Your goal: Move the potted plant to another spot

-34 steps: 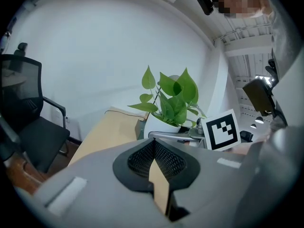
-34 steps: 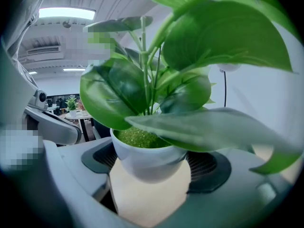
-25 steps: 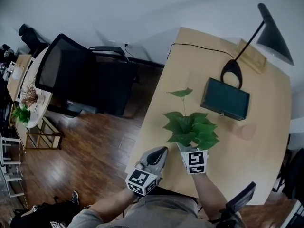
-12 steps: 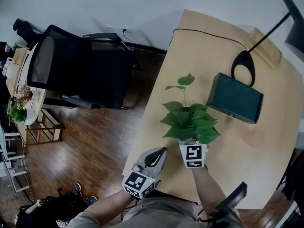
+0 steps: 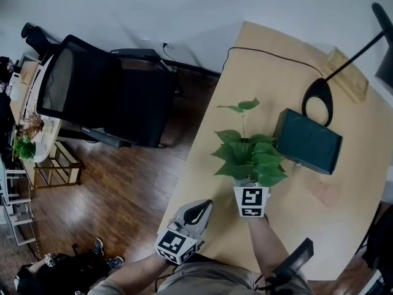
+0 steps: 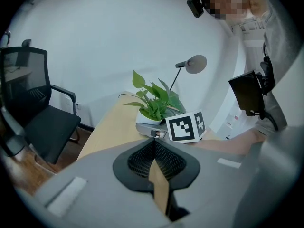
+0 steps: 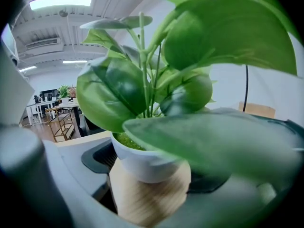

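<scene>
The plant [image 5: 252, 158] has been carried nearer the box [image 5: 307, 141] and is held over the table [image 5: 307, 226] by the right gripper [image 5: 249, 189], fingers pinching the pot [image 7: 145, 163] (spread wide). The fingers of the left gripper [image 5: 202, 206] are pressed together.

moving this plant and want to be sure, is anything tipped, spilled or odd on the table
Nothing stands out. The potted plant stands upright, gripped at its white pot by the right gripper, with no soil on the table. The lamp and the dark box beside it look intact.
</scene>
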`<state>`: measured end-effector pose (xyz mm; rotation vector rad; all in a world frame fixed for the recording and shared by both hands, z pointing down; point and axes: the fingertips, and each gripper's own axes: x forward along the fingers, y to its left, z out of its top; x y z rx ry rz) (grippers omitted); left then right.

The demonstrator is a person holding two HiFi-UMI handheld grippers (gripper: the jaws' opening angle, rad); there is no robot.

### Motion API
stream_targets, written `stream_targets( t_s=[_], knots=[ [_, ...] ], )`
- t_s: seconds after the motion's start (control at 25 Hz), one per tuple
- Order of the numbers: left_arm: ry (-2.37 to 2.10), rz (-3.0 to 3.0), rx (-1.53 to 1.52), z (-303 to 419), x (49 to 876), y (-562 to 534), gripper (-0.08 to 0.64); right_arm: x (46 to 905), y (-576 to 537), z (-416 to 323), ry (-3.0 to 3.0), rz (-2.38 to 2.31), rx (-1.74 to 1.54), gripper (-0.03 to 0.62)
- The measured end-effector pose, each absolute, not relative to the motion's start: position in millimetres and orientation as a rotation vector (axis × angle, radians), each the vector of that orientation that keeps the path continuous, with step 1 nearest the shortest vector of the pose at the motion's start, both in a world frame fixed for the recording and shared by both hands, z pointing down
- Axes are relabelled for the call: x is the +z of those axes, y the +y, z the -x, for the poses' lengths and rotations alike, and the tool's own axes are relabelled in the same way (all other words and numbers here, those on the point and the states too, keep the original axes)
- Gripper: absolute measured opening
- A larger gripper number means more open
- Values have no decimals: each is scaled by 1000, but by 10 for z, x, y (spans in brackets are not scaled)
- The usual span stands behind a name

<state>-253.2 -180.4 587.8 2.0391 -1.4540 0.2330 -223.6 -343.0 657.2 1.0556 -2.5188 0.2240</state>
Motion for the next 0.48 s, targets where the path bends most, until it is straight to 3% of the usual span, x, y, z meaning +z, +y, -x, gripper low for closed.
stream_targets(
  t_s=[0.36, 0.48],
  knots=[
    [-1474, -2037, 230, 2548, 5834, -1706, -6, 6589, -3454, 2264, -2539, -1036, 253, 475],
    [-1480, -2038, 228, 2530, 5821, -1681, -6, 6589, -3430, 2268, -2546, -1013, 244, 513]
  ],
)
